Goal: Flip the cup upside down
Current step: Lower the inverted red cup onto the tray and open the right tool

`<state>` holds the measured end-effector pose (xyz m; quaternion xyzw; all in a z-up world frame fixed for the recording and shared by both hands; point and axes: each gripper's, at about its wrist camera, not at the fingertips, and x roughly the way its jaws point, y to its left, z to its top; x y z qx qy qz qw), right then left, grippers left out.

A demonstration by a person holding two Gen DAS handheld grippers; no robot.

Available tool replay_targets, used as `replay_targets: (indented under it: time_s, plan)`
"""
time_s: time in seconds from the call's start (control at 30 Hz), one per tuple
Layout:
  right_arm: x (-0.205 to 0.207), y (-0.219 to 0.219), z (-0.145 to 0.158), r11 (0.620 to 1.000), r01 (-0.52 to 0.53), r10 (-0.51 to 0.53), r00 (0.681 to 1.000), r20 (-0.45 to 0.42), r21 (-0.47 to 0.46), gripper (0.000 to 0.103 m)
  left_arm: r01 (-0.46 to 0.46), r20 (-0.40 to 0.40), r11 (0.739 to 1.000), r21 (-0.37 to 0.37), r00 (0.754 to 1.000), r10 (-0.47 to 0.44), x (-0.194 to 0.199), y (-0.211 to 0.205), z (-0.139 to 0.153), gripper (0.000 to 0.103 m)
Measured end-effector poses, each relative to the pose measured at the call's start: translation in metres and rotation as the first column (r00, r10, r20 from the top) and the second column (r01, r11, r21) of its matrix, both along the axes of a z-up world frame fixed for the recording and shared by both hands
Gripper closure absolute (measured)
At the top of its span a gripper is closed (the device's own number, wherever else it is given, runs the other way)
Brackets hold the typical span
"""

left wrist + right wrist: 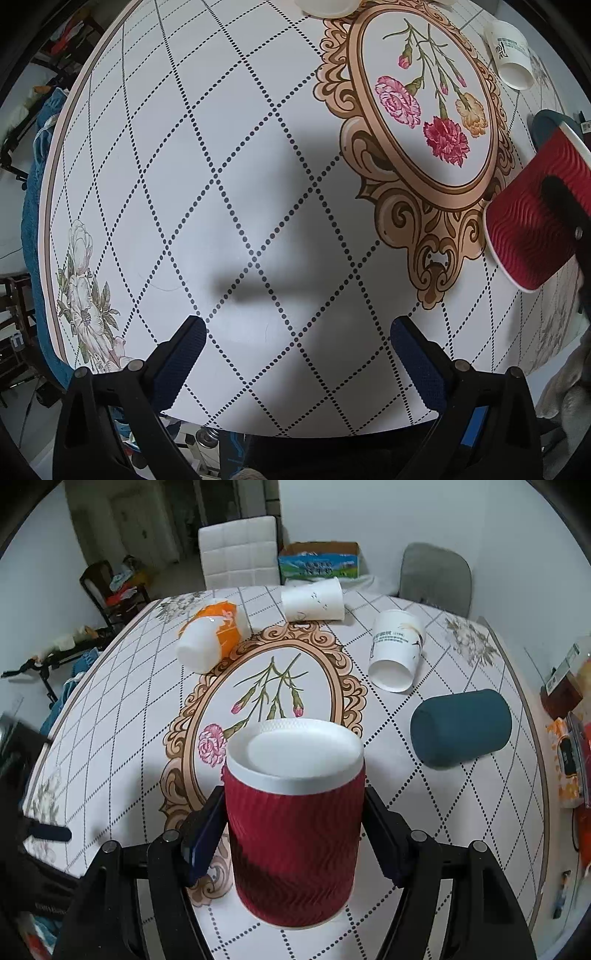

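Now inverted, red ribbed cup (293, 834), white base up, right hand-held gripper (295, 834) clamping

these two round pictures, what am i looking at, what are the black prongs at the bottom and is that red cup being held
Each picture comes from a fisheye camera on a hand-held gripper; no robot is involved. The black prongs are the gripper's two fingers.

The left wrist view shows the left gripper open and empty above the patterned table.

The right wrist view shows the right gripper with its fingers against both sides of the red ribbed cup, so it appears held. The cup's white closed end faces up, so it looks upside down already.

Farther back lie an orange and white cup, two white paper cups and a dark teal cup, all on their sides.
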<state>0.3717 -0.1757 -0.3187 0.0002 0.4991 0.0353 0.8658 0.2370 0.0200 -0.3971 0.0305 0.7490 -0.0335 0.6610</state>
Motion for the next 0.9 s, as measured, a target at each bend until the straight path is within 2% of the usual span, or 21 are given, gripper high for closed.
replay_targets:
  time_s: [0.2, 0.47, 0.5, 0.53, 0.57, 0.73, 0.9]
  plan:
    - [-0.013, 0.008, -0.004, 0.997, -0.064, 0.063, 0.998, -0.026, -0.038, 0.029, 0.007, 0.007, 1.000, 0.010, 1.000, -0.007, -0.006, -0.007, 0.004, 0.001]
    - [-0.020, 0.000, -0.012, 1.000, -0.024, 0.024, 0.991, -0.130, -0.002, 0.028, -0.002, 0.044, 1.000, 0.020, 0.999, 0.001, -0.017, -0.020, 0.018, 0.001]
    - [-0.021, -0.002, -0.011, 1.000, -0.016, 0.016, 0.990, -0.140, 0.002, 0.026, -0.004, 0.054, 1.000, 0.024, 0.999, 0.002, -0.018, -0.022, 0.022, 0.001]
    - [-0.023, -0.005, -0.009, 1.000, -0.006, 0.007, 0.989, -0.147, 0.005, 0.021, -0.005, 0.065, 1.000, 0.026, 0.998, 0.003, -0.020, -0.024, 0.027, 0.001]
    - [-0.025, -0.008, -0.005, 1.000, 0.000, 0.001, 0.989, -0.150, 0.008, 0.017, -0.005, 0.073, 1.000, 0.027, 0.997, 0.003, -0.021, -0.025, 0.032, 0.001]
    - [-0.039, -0.025, 0.031, 1.000, 0.029, -0.027, 0.987, -0.161, 0.011, 0.010, -0.009, 0.138, 0.999, 0.031, 0.990, 0.005, -0.032, -0.034, 0.063, 0.001]
    - [-0.053, -0.042, 0.075, 0.997, 0.068, -0.074, 0.987, -0.143, -0.045, 0.007, -0.032, 0.216, 0.999, 0.009, 0.976, 0.029, -0.043, -0.039, 0.103, 0.001]
